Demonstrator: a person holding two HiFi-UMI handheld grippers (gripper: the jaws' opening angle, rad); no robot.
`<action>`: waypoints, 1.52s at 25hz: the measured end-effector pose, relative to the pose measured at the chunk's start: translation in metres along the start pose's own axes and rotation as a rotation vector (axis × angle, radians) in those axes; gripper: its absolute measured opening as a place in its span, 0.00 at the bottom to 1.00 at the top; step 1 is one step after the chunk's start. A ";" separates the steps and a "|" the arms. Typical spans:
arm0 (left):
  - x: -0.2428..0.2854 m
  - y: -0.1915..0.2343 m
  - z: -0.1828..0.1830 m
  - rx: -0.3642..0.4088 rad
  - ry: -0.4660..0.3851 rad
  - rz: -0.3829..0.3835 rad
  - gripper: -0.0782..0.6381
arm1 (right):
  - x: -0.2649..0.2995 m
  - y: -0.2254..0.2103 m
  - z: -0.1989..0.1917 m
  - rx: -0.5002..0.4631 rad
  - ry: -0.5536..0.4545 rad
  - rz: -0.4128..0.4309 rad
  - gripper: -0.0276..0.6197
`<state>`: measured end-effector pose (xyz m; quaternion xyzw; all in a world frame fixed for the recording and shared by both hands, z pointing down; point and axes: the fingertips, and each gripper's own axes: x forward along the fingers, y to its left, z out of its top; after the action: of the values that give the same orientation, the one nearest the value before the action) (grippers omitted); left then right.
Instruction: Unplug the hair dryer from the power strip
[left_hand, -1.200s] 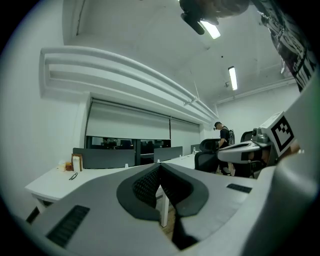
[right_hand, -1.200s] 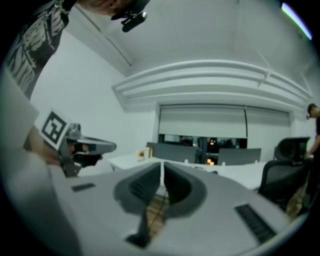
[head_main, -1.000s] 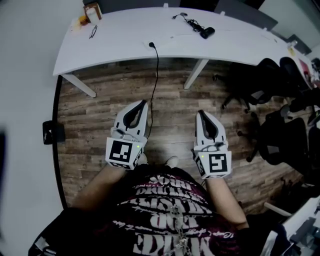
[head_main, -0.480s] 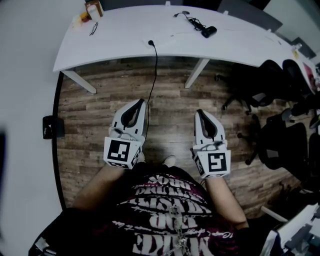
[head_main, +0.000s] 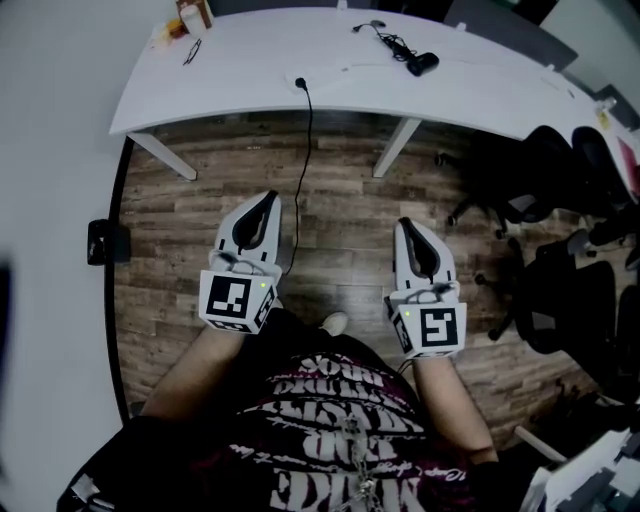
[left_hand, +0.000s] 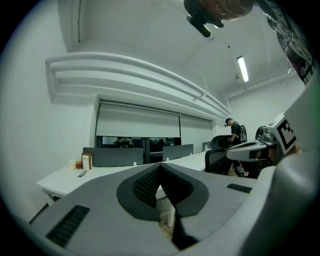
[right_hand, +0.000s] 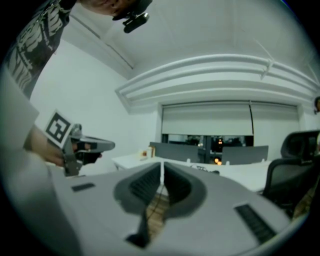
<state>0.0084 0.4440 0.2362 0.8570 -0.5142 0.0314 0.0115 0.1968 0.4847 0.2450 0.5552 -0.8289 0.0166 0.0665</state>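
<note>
- The left gripper (head_main: 264, 198) has its jaws closed together on nothing. In the left gripper view the dark pads meet at the tip (left_hand: 160, 167), with only desk and floor beyond them. This looks like a carrying posture rather than a grasp.
- The right gripper (head_main: 407, 226) is also closed and empty. It is held level beside the left one in the lower middle of the head view, and both point up the frame toward the work.
- Bare wooden floor (head_main: 345, 200) separates both grippers from the desk (head_main: 480, 90), so neither is near anything it could take hold of.
- A black cable (head_main: 308, 150) drops from a dark plug-like end at the desk's near edge to the floor, just right of the left gripper.
- A small black device with its own cord, probably the hair dryer (head_main: 420, 63), lies at the upper middle of the frame, well away from both grippers.
- The power strip cannot be picked out with certainty on the white top.
</note>
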 end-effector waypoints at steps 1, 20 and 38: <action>0.000 -0.001 0.000 0.002 0.002 0.005 0.15 | -0.002 -0.003 0.000 0.003 -0.003 0.000 0.10; 0.062 0.045 0.004 -0.015 -0.015 -0.005 0.15 | 0.072 -0.033 0.009 -0.001 0.003 -0.022 0.10; 0.129 0.084 0.019 -0.051 -0.083 -0.065 0.15 | 0.133 -0.045 0.044 -0.016 -0.002 -0.062 0.10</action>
<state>-0.0044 0.2895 0.2247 0.8732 -0.4869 -0.0177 0.0127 0.1838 0.3407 0.2163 0.5801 -0.8114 0.0072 0.0707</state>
